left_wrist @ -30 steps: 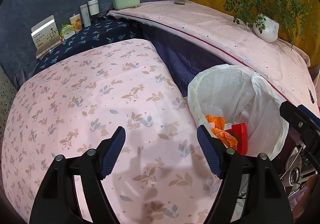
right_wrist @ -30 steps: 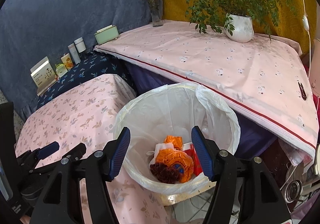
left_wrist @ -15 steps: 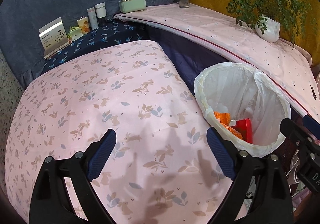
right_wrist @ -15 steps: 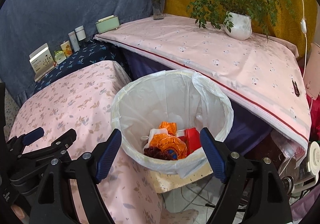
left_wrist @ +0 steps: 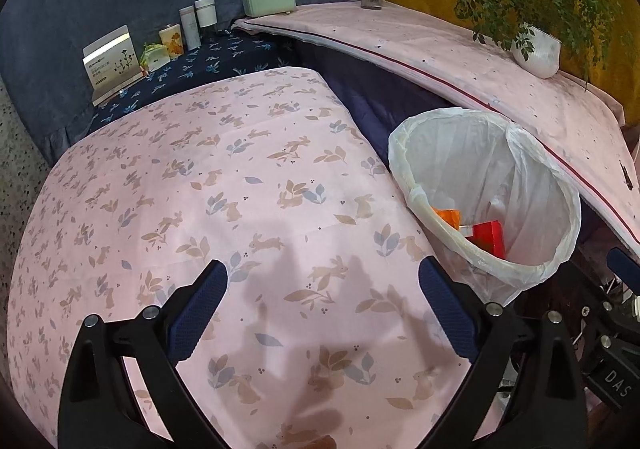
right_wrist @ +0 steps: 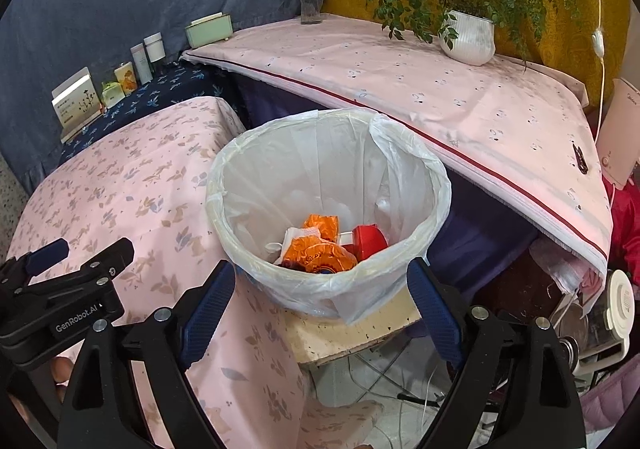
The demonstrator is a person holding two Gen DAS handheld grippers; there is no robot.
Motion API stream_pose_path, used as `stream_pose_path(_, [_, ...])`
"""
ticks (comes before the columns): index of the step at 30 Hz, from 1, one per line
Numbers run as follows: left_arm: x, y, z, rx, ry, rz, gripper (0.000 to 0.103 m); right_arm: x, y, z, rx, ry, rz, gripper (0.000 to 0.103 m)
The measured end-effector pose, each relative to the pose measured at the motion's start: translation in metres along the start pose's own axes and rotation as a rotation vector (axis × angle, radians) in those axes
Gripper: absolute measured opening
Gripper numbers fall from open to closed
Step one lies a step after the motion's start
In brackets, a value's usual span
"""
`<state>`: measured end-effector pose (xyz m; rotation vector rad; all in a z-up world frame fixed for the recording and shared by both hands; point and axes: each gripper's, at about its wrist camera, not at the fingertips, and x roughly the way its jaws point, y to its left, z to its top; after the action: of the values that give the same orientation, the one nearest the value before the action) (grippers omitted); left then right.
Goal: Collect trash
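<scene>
Trash — orange wrappers, a red box — heaped at the bottom of the white-lined bin, wedged between the two pink-clothed tables. Right gripper just spread wide, nothing between the pads, bin rim framed between them. Left gripper likewise just opened, empty, over the rabbit-print cloth. Looks like drop done; cloth bare of litter, next piece not in sight.

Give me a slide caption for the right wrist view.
Open right gripper over lined trash bin holding orange wrappers.

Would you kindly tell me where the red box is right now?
In the right wrist view, the red box lies inside the lined trash bin, right of the orange wrappers.
</scene>
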<state>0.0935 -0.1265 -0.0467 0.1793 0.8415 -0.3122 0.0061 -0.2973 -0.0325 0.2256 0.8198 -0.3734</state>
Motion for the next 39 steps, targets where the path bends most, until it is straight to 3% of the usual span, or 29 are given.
stream_pose_path(8, [-0.004, -0.004, -0.004, 0.007, -0.001, 0.002, 0.092, -0.006, -0.003, -0.007, -0.002, 0.001, -0.012, 0.085])
stream_pose_path(11, [-0.005, -0.004, -0.005, 0.006, -0.001, 0.000, 0.092, -0.008, -0.003, -0.008, -0.001, -0.002, -0.012, 0.097])
stream_pose_path(39, [-0.013, -0.006, -0.013, 0.001, 0.003, 0.000, 0.094, -0.014, -0.002, -0.017, -0.008, -0.002, -0.033, 0.096])
